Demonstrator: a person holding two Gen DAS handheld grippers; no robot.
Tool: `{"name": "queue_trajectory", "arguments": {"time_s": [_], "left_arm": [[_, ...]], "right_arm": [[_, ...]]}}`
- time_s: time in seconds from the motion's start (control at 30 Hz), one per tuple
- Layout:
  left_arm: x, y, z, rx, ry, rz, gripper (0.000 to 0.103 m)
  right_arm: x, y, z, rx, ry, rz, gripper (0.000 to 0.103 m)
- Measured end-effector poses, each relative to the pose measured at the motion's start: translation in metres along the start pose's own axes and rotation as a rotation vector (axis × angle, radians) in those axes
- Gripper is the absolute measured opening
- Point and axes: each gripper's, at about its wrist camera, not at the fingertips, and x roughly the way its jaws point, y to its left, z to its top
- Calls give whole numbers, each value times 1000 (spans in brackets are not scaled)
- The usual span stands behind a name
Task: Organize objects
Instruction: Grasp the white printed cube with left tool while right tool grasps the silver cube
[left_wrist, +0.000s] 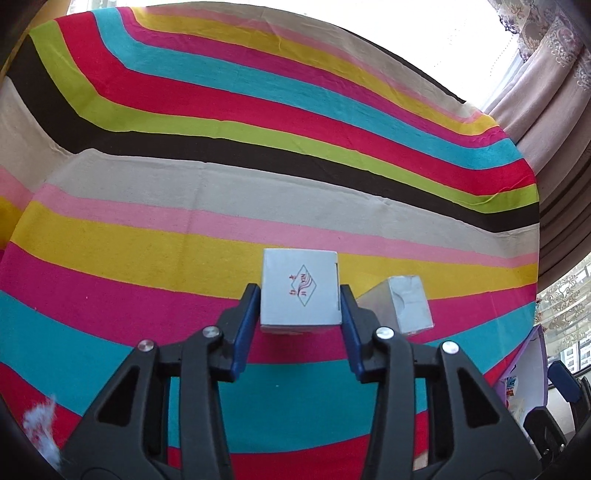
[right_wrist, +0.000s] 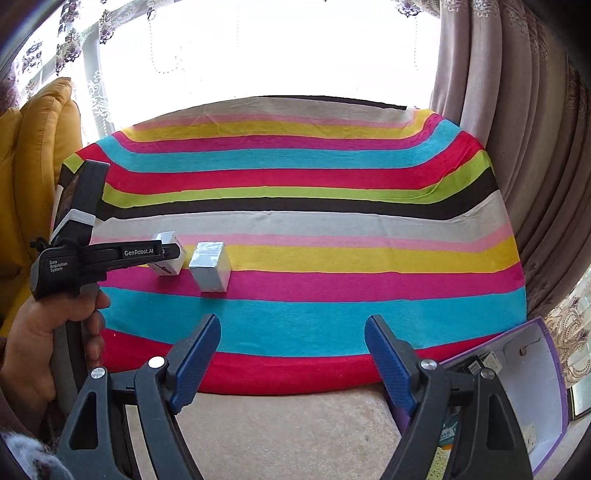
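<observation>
My left gripper (left_wrist: 298, 301) is shut on a small white box (left_wrist: 298, 291) with a red and green diamond logo, held over the striped cloth (left_wrist: 258, 177). A second small white box (left_wrist: 406, 304) lies on the cloth just to its right. In the right wrist view both boxes show at the left: the held box (right_wrist: 170, 254) partly behind the left gripper (right_wrist: 173, 252), the second box (right_wrist: 210, 266) beside it. My right gripper (right_wrist: 291, 332) is open and empty over the cloth's near edge, well to the right of the boxes.
A purple-edged open cardboard box (right_wrist: 517, 373) with small items stands at the lower right, also seen in the left wrist view (left_wrist: 528, 373). Curtains (right_wrist: 517, 147) hang on the right. A yellow cushion (right_wrist: 37, 166) is at the left. Beige surface (right_wrist: 288, 435) lies below the cloth.
</observation>
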Motion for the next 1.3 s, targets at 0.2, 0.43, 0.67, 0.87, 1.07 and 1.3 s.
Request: {"name": "queue_trajectory", "arguments": {"time_s": [0.2,0.43,0.67,0.87,1.07,1.3], "left_arm": [[-29,16,-10,-59,-83,-19,46],[-36,34,-11,-120,-108,-45,46],[-36,46,-9,-167,-118,-63,46],[-36,54,-10,-192,-116,-83,46],[-36,53,-10,-191,-116,-93,46],[-34,50,-9,-179,-115,-91,46]], "right_arm": [[32,39,9,-78,50,31,82],[61,57,20,-108,91,11,82],[91,78,33,-137,117,1,81],[108,86,39,-144,119,-19,78],[121,86,40,-144,137,-34,73],[131,83,41,-126,159,-34,67]]}}
